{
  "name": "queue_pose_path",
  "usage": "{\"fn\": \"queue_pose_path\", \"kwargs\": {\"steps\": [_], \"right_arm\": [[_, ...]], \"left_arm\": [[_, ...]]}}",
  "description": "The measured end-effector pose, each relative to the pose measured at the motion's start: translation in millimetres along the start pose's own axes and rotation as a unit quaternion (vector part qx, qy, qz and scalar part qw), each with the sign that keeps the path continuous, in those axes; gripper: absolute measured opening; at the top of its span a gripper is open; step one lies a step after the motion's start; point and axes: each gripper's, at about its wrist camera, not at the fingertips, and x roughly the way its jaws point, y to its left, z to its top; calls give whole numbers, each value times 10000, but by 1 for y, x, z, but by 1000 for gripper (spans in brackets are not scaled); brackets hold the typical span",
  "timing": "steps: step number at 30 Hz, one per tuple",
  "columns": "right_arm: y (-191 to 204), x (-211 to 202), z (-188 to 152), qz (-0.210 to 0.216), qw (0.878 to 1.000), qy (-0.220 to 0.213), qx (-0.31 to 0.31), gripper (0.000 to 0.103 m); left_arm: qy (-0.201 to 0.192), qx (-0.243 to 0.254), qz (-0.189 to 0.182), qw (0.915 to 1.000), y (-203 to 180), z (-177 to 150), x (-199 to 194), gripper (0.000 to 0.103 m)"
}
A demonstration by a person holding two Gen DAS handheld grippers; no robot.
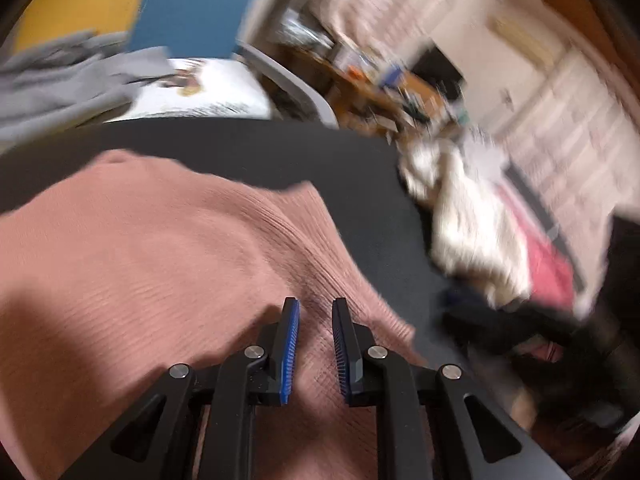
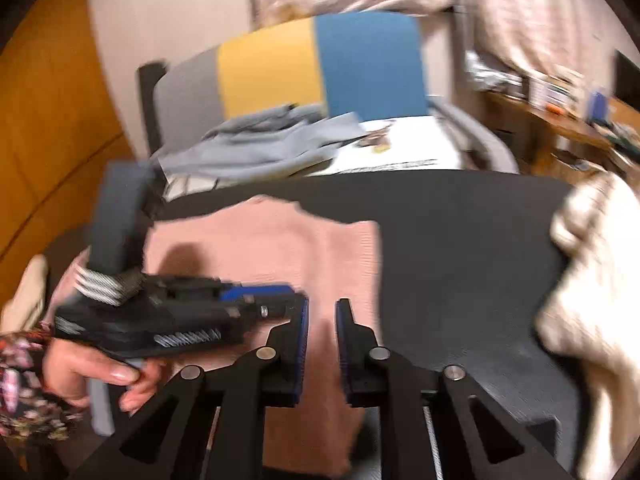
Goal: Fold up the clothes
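Both tongs [image 1: 315,312] [image 2: 322,314] blurred over pink sweater [image 1: 160,240]; grip unclear.

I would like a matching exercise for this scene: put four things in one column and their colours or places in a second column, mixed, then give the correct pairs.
Things:
1. ribbed garment
2. work surface
3. fluffy cloth
4. folded clothes

Descriptions:
A. black
B. grey, behind the table on the chair
C. pink, under both grippers
D. cream, at the right edge

Pairs: 1-C, 2-A, 3-D, 4-B
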Motion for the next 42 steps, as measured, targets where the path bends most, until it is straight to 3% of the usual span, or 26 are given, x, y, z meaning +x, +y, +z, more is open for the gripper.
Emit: {"fn": "queue_pose_path", "kwargs": {"steps": [3,7,9,12,14,15,17,19,20,25,27,29,31,34,38,42], "right_arm": [[9,30,0,160,9993,320,-123,10],[-5,56,-8,-434,9977,513,-45,3],[-20,60,-7,-506,9970,456,356,3],[-22,64,-4,-781,9952,422,419,3],[-14,61,3,-910,9940,493,368,3],[-8,57,8,-959,9934,503,372,10],[20,39,16,-623,9979,140,143,12],[64,26,21,42,9992,-94,-389,28],[92,25,23,464,9964,-97,-696,31],[203,59,24,1713,9710,239,-1649,24],[238,82,26,1971,9644,488,-1694,24],[272,103,24,2320,9544,755,-1720,24],[306,125,23,2384,9466,1022,-1913,24],[338,160,16,2126,9436,1375,-2132,24],[320,183,21,2308,9549,1461,-1161,24],[313,185,16,2446,9544,1449,-912,24]], "left_arm": [[-357,21,622,9974,19,-10,-41,17],[-769,488,1352,9866,40,-32,-91,18],[-783,434,1861,9784,64,-45,-104,18],[-840,-4,1608,9834,88,-57,-116,16],[-1049,-46,1665,9804,84,-64,-131,16],[-1165,-13,1674,9790,81,-68,-139,17],[-1417,-12,1364,9805,78,-83,-163,17],[-1596,-58,1163,9803,82,-97,-189,18],[-1666,-83,1137,9794,86,-105,-202,18],[-2016,-428,1412,9683,127,-144,-281,19],[-2131,-705,1623,9609,153,-160,-311,22],[-2061,-990,1684,9588,184,-171,-329,22],[-1798,-1184,1454,9657,210,-178,-335,22],[-1544,-1237,668,9779,235,-182,-332,23],[-940,-1103,-259,9891,256,-177,-313,23],[-670,-1014,-483,9914,264,-172,-301,23]]}}
